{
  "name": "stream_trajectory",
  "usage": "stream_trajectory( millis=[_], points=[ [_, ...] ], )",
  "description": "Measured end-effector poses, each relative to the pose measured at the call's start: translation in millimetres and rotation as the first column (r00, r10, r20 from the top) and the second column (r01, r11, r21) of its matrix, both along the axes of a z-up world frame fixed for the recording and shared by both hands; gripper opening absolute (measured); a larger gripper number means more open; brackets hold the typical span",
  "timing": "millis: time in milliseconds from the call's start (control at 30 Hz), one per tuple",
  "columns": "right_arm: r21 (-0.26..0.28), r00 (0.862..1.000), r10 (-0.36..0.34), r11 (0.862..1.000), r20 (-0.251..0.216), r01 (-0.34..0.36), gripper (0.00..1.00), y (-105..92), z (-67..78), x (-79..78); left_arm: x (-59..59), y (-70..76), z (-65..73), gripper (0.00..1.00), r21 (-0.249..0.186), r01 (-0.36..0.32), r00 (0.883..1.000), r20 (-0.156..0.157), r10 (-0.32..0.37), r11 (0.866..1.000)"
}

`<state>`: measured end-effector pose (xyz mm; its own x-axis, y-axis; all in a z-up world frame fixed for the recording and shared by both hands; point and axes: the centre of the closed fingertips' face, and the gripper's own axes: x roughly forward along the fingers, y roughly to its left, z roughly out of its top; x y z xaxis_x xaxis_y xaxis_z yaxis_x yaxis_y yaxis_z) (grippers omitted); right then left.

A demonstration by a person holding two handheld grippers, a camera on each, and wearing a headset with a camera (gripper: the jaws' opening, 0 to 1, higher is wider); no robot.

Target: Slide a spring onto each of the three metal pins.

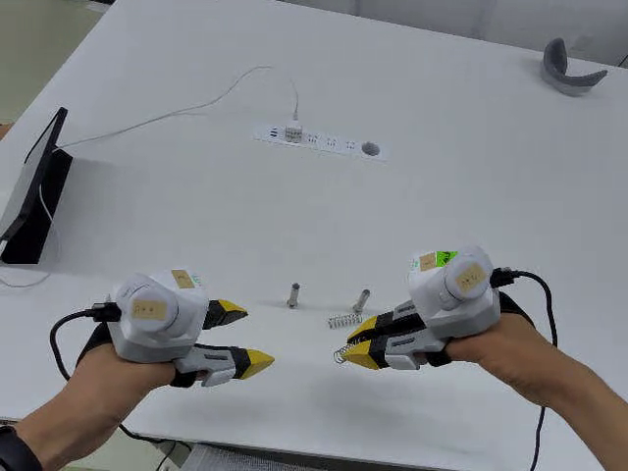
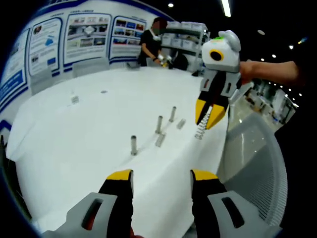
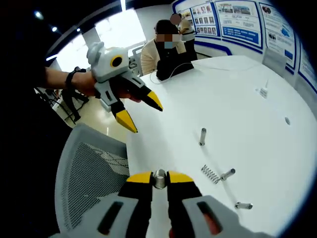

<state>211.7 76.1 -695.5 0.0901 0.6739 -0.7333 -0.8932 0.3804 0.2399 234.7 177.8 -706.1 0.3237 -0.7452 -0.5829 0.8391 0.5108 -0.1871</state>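
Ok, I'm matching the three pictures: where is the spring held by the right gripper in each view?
Head view: spring low centre, at the right gripper tips.
Left gripper view: spring right of centre, hanging from them.
Right gripper view: spring bottom centre, end-on between them.
Shared landmark: upright pin nearest the left gripper.

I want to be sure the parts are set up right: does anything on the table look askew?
Yes. The upright pin looks fine, but the second pin, by the loose spring, looks tipped over, and the third pin seems to lie flat on the table. Both would probably need righting.
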Motion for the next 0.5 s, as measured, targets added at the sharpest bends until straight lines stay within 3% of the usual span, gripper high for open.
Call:
stream_trajectory(
  millis=[500],
  points=[
    [-0.066, 0.999, -0.004, 0.998, 0.045, 0.007, 0.12, 4.9, -7.2, 40.2, 16.1, 38.4, -2.7, 0.6, 0.022, -0.121, 0.993, 0.004, 0.121, 0.992]
  ],
)
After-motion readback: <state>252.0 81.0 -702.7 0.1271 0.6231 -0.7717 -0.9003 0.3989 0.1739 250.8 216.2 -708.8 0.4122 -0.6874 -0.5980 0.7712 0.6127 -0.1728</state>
